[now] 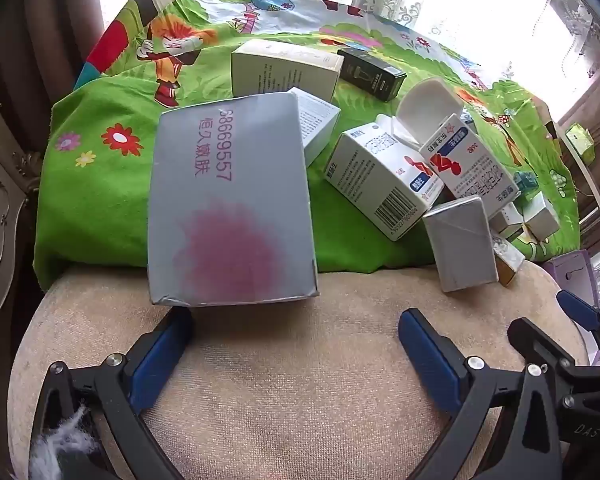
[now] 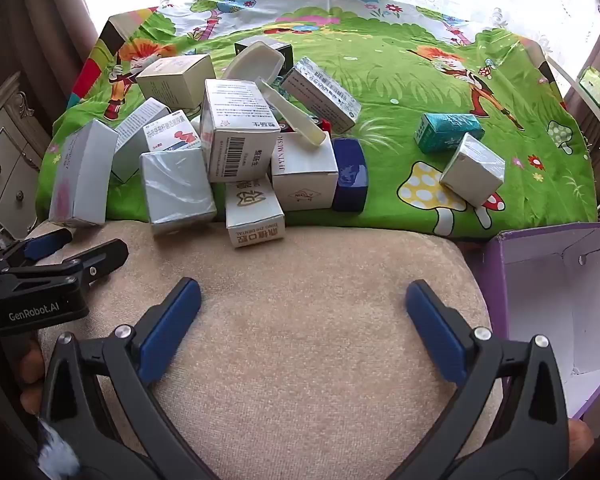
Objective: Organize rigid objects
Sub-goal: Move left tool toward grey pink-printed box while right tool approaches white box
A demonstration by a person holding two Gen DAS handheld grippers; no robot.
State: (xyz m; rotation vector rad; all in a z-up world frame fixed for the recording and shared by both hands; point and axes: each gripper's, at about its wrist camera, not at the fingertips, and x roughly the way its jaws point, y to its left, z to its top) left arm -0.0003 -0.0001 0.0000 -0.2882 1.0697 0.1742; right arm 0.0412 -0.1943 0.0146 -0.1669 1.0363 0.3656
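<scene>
At the near right, an open purple box (image 2: 556,312) with a white interior sits on the beige cushion (image 2: 300,320); nothing shows inside it. The pile of boxes (image 2: 240,140) lies farther left on the green cartoon cloth (image 2: 400,80), with a teal box (image 2: 448,132) apart to its right. The left gripper (image 1: 296,344) gapes wide and empty, just short of a large grey box (image 1: 230,208). The right gripper (image 2: 302,320) is likewise wide open, holding nothing.

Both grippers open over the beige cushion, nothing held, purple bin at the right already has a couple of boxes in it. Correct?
Not quite: the purple bin is empty; the right wrist view shows only its bare white inside. The rest holds: the left gripper and right gripper are open over the beige cushion, holding nothing.
</scene>
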